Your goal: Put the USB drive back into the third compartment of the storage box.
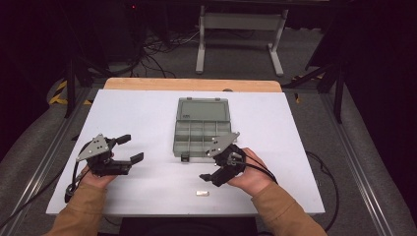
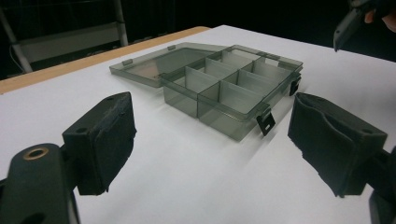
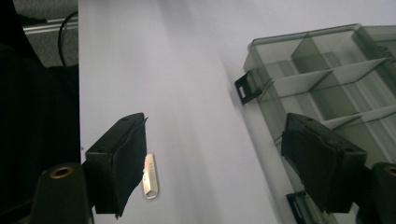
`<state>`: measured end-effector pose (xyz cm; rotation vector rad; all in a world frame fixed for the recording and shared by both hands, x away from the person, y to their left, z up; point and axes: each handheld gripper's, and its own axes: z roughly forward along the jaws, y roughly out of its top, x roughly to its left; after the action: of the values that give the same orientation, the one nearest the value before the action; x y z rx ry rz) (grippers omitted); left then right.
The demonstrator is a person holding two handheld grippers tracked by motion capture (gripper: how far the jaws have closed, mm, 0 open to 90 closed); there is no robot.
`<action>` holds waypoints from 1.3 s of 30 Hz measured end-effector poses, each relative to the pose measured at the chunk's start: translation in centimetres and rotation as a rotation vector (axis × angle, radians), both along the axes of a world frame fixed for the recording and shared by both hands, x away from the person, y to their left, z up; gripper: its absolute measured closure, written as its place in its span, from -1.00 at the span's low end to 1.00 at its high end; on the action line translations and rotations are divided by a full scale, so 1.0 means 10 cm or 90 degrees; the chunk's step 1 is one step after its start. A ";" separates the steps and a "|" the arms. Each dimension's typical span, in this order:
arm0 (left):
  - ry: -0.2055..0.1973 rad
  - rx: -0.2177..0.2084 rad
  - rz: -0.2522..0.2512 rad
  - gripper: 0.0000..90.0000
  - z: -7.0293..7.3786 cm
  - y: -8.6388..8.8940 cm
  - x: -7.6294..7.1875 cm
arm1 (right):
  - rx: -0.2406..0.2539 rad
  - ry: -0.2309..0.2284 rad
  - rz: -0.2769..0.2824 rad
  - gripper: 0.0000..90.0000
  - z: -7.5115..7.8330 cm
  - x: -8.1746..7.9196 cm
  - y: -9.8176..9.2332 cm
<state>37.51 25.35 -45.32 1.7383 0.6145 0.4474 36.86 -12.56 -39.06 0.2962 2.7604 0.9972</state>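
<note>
Right claw (image 1: 210, 176), released and empty, is nearing the small metal piece (image 1: 202, 193); the open organizer box (image 1: 202, 129) is awaiting it; left claw (image 1: 132, 148) is idling open.

Translucent grey plastic compartment box (image 1: 202, 132) with lid open flat behind it, empty divided cells, mid-table, small flat silver metal piece (image 1: 202, 193) lying near the table's front edge

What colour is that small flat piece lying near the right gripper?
Silvery metal, the small flat piece shows best in the right gripper view.
</note>
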 end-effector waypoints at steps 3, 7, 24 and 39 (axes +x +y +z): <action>-0.001 0.000 -0.001 -0.65 0.00 0.00 0.00 | -0.012 0.012 0.003 -0.41 -0.06 -0.01 0.02; -0.002 0.000 0.000 -0.65 0.00 0.00 0.00 | -0.022 0.034 0.010 -0.34 -0.13 -0.03 0.05; -0.005 0.000 0.004 -0.65 0.00 0.01 0.00 | -0.114 0.075 0.045 -0.10 -0.40 -0.11 0.21; -0.006 0.000 0.003 -0.66 0.00 0.00 0.00 | -0.175 0.087 0.057 0.17 -0.53 -0.15 0.31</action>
<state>37.52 25.37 -45.30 1.7338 0.6123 0.4584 35.31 -9.43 -44.40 0.2064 3.0118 0.6245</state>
